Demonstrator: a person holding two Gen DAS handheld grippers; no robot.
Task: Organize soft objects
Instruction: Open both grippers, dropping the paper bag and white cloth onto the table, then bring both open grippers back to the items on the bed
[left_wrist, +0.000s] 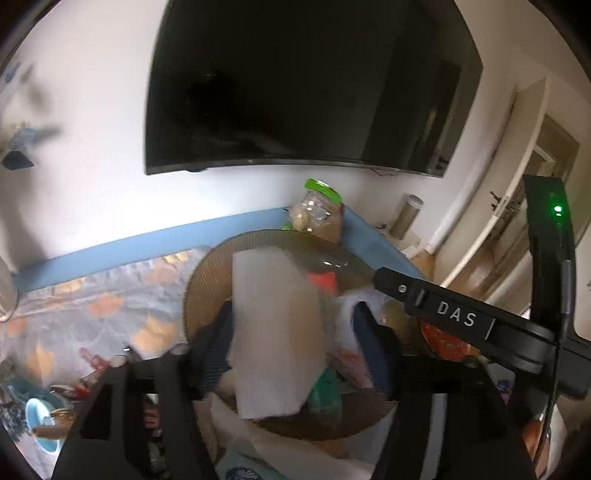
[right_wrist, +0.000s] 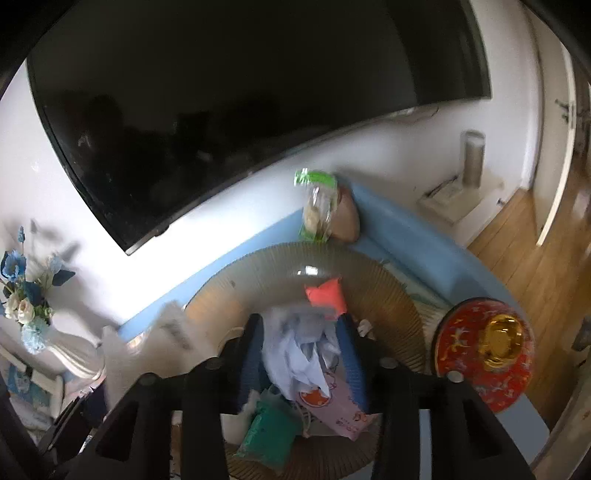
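Observation:
A brown ribbed glass plate holds a pile of soft things: an orange-red packet, a green packet, a pink printed packet and a crumpled pale plastic bag. My left gripper is over the plate with its jaws wide. A blurred white packet hangs between them, with a gap to the right finger. My right gripper is open over the pile. The crumpled bag lies loose between its blue pads. Its black body shows in the left wrist view.
A snack bag with a green top leans against the wall behind the plate. A red tin with a gold knob stands right of the plate on the blue-edged table. A dark TV hangs above. A flower vase stands at left.

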